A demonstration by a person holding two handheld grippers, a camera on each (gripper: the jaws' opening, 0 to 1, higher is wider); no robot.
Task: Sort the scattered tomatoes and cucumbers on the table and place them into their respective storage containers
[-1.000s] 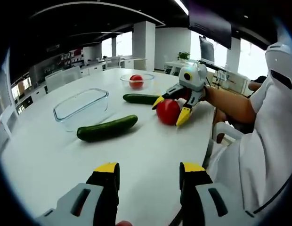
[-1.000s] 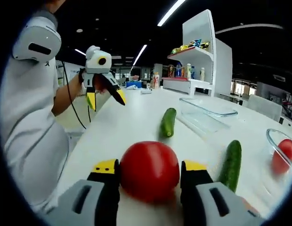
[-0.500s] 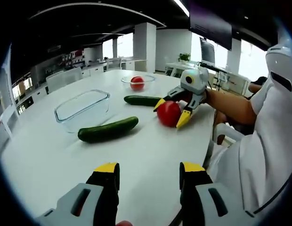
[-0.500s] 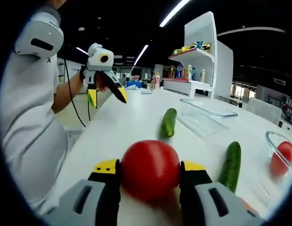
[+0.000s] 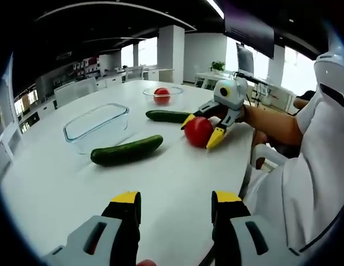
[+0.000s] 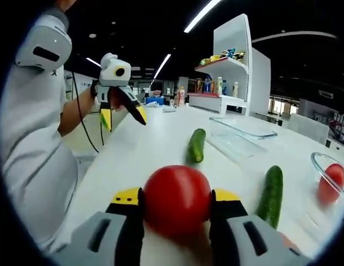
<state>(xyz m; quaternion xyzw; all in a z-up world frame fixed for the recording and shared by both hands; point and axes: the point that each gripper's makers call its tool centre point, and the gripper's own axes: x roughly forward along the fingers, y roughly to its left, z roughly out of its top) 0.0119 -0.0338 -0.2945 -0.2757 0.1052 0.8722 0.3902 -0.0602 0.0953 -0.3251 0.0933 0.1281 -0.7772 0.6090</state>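
Note:
My right gripper (image 6: 176,199) is shut on a red tomato (image 6: 177,198); in the left gripper view the same gripper (image 5: 201,128) holds that tomato (image 5: 198,131) just above the white table (image 5: 161,183). My left gripper (image 5: 175,200) stands open above the table's near part, nothing between its jaws, and it is raised at the left in the right gripper view (image 6: 123,113). Two cucumbers lie on the table: a near one (image 5: 126,151) (image 6: 197,144) and a farther one (image 5: 166,116) (image 6: 270,188). A round glass bowl (image 5: 161,95) (image 6: 330,180) holds another tomato (image 5: 161,94).
A rectangular glass container (image 5: 97,125) (image 6: 244,132) sits empty beside the near cucumber. A person in white (image 5: 305,166) stands at the table's right edge. White shelving (image 6: 238,61) with bottles stands behind the table in the right gripper view.
The right gripper has lifted the tomato slightly off the table. Cucumbers, bowl and container have not moved; the left gripper stays open.

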